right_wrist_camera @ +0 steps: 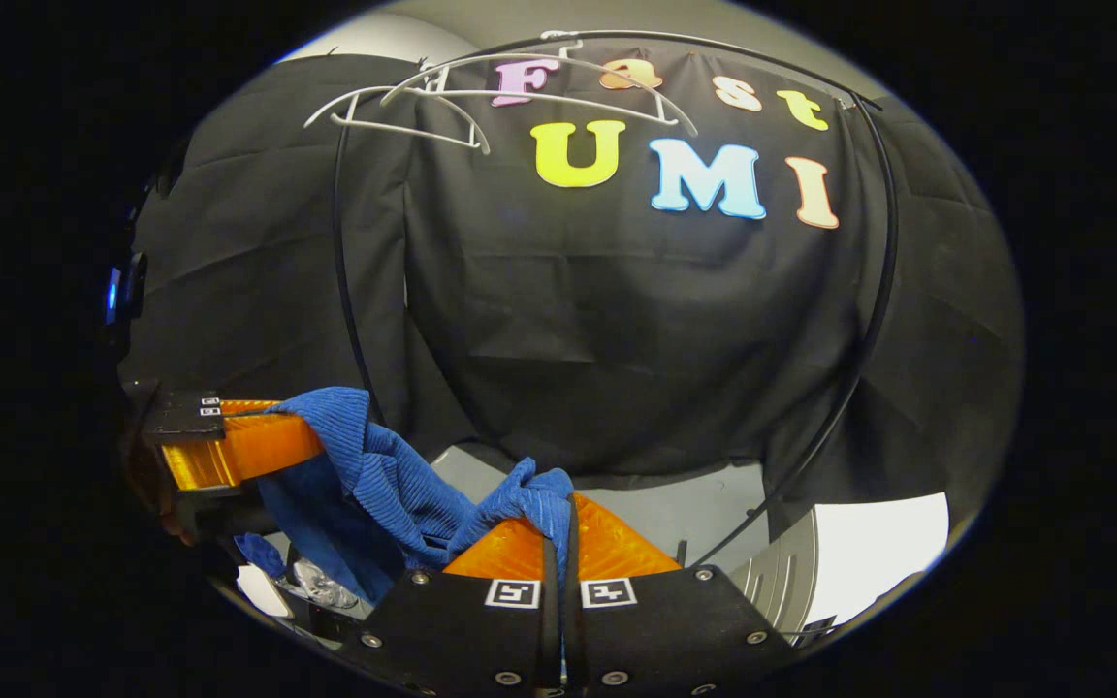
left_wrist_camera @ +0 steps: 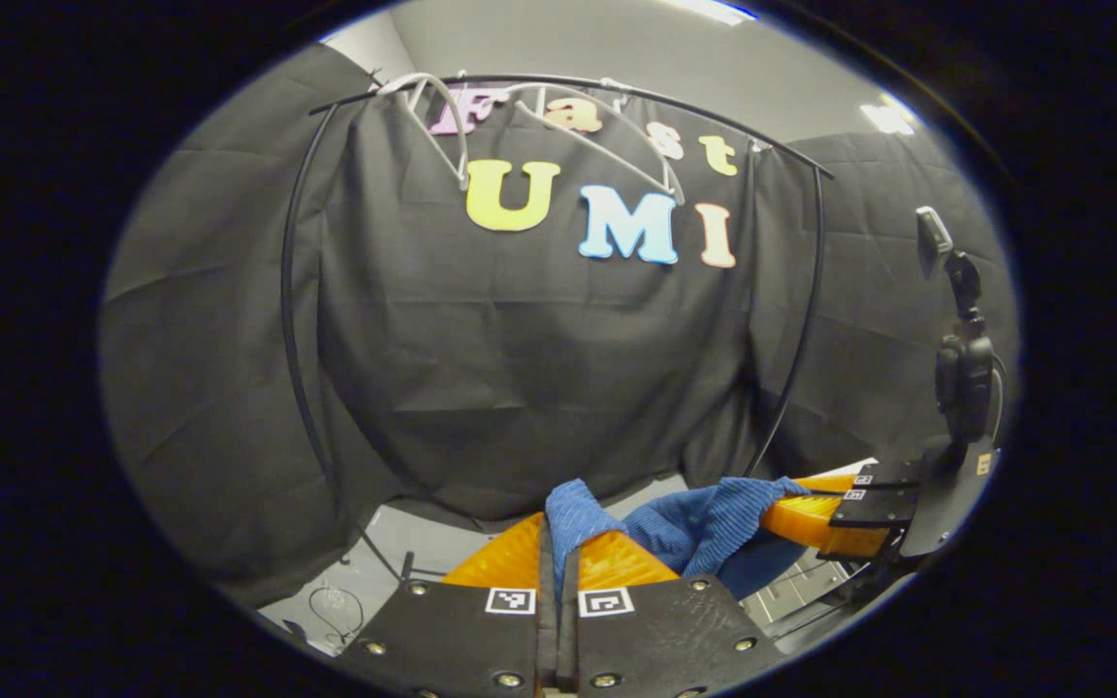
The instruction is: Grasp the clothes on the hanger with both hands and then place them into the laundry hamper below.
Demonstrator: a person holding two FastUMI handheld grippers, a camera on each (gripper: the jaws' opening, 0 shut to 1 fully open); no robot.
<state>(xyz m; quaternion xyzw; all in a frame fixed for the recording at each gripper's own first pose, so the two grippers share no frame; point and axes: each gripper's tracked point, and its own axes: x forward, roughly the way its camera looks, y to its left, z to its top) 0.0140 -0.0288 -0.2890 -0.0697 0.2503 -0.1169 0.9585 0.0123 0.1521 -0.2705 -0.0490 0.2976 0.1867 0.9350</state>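
Note:
A blue ribbed garment [left_wrist_camera: 704, 533] hangs off the hangers, stretched between both grippers. In the left gripper view my left gripper [left_wrist_camera: 558, 531] is shut on a bunched corner of it at the bottom centre. The right gripper [left_wrist_camera: 793, 511] comes in from the right and pinches the other end. In the right gripper view my right gripper [right_wrist_camera: 558, 516] is shut on a fold of the garment [right_wrist_camera: 394, 485], and the left gripper [right_wrist_camera: 299, 436] grips it at the left. Bare pale hangers [right_wrist_camera: 442, 102] hang on the rail above. A pale slatted hamper wall [right_wrist_camera: 791, 582] sits low on the right.
A thin black clothes rail [left_wrist_camera: 617, 89] arches overhead, and its side posts [left_wrist_camera: 289, 320] run down to the grey floor. Loose cable [left_wrist_camera: 335, 606] lies on the floor at the lower left. The slatted hamper edge [left_wrist_camera: 801, 582] lies below the garment.

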